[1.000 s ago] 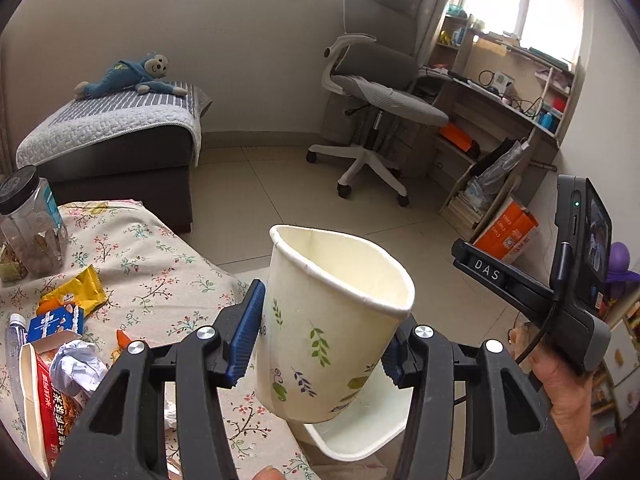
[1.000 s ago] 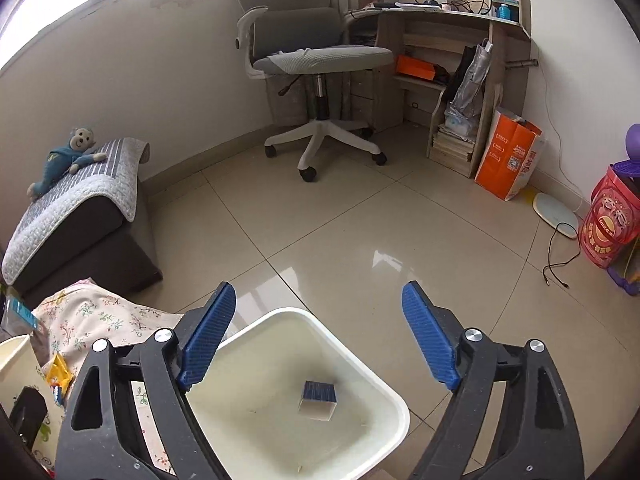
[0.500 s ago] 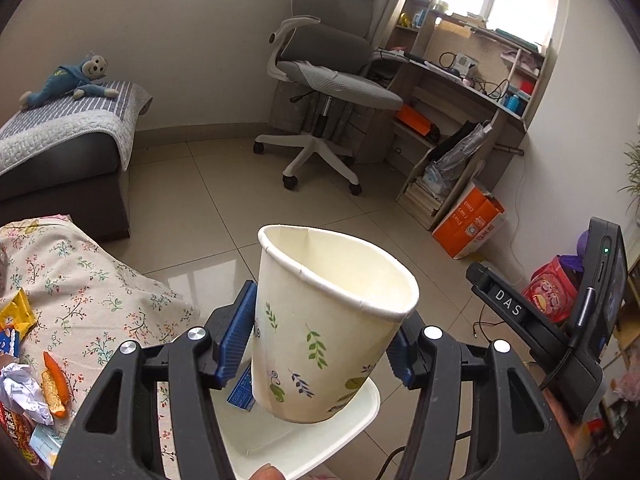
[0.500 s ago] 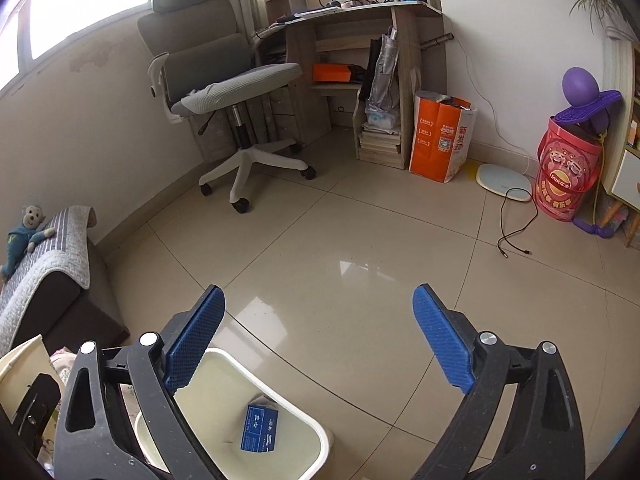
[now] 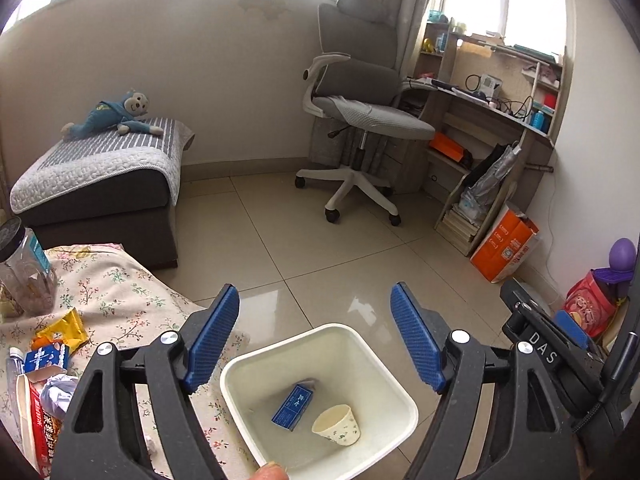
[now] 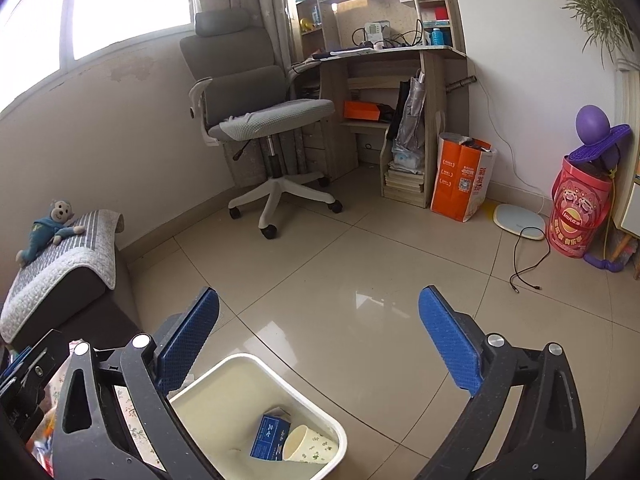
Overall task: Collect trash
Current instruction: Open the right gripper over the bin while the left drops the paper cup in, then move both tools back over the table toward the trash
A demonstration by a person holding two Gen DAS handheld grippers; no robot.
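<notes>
A white square bin [image 5: 384, 364] stands on the floor beside the table. A paper cup with leaf print [image 5: 337, 430] lies on its side in it, next to a small blue carton [image 5: 293, 401]. My left gripper [image 5: 316, 340] is open and empty above the bin. My right gripper [image 6: 320, 340] is open and empty, above and to the right of the bin [image 6: 304, 400], where the cup [image 6: 306, 446] and carton [image 6: 269, 436] also show. On the floral tablecloth [image 5: 120, 300] lie a yellow wrapper [image 5: 64, 330], a crumpled paper [image 5: 58, 394], a red packet [image 5: 42, 428] and a blue pack [image 5: 42, 360].
A clear jar with a black lid [image 5: 24, 268] stands at the table's far left. A grey office chair [image 5: 360, 120], a desk [image 5: 500, 120], a dark ottoman with a plush monkey [image 5: 116, 114] and an orange bag [image 5: 504, 248] stand around the tiled floor.
My left gripper has opened and let go of the paper cup, which now lies in the bin. The right gripper has swung slightly right, staying open.
</notes>
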